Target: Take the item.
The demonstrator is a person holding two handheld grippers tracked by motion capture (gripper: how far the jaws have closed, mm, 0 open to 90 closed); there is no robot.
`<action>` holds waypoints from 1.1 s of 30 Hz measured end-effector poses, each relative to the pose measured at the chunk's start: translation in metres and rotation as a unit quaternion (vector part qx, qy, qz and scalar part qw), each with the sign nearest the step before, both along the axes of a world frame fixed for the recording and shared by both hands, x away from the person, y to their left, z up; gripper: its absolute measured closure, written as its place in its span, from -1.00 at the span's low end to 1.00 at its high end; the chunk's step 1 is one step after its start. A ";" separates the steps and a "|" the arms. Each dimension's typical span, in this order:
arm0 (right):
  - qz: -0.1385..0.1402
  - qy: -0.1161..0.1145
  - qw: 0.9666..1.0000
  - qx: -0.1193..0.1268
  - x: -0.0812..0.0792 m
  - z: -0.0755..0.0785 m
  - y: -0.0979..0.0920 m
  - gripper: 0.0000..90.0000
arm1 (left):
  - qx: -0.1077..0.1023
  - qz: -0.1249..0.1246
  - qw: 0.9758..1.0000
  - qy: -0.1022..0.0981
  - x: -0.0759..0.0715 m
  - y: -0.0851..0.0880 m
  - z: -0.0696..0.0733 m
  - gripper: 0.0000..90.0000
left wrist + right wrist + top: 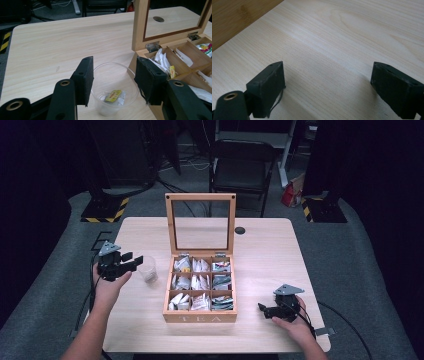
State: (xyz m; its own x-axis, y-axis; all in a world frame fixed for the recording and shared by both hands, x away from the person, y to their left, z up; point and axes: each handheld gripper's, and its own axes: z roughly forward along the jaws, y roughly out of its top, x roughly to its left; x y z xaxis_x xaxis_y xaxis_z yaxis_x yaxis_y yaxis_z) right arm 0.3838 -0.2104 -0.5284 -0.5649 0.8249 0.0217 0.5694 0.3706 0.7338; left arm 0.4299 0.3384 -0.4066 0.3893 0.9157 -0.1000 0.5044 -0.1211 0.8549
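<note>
Right tool [263, 308]: held low over bare tabletop [270, 250] at the near right, jaws spread wide with nothing between them, as the right gripper view confirms.
Left tool [113, 80]: jaws spread, flanking the clear plastic cup [114, 88] without being seen to touch it.
Cup contents: a tea bag with a yellow tag [113, 95] is seen lying in the bottom.
Tea box [200, 287]: set just beside the cup, glass lid [200, 223] standing upright, nine compartments filled with sachets.
Risk: the light cup is judged likely to be tipped or crushed if the jaws are closed hard; the box wall could be clipped by the nearer jaw.
View difference: the tagged bag is revealed by the left gripper view; from the high view the cup's contents cannot be made out.
</note>
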 end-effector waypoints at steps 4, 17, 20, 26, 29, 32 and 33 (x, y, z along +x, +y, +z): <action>0.000 0.000 1.000 0.000 0.000 0.000 0.000 -0.75 | -0.001 -0.011 1.000 -0.004 -0.005 -0.003 0.006 0.06; 0.000 0.000 1.000 0.000 0.000 0.000 0.000 -0.75 | -0.002 -0.032 0.999 -0.008 -0.026 -0.004 0.012 0.03; 0.000 0.000 1.000 0.000 0.000 0.000 0.000 -0.75 | -0.001 -0.034 0.999 -0.012 -0.032 -0.003 0.012 0.02; 0.000 0.000 1.000 0.000 0.000 0.000 0.000 -0.75 | -0.001 -0.034 0.999 -0.009 -0.041 -0.001 0.009 0.02; 0.000 0.000 1.000 0.000 0.000 0.000 0.000 -0.75 | -0.001 -0.034 0.999 -0.006 -0.045 0.000 0.005 0.02; 0.000 0.000 1.000 0.000 0.000 0.000 0.000 -0.75 | -0.003 -0.031 1.000 -0.001 -0.049 0.001 -0.001 0.01; 0.000 0.000 1.000 0.000 0.000 0.000 0.000 -0.75 | -0.003 -0.030 1.000 -0.001 -0.050 0.002 -0.004 0.01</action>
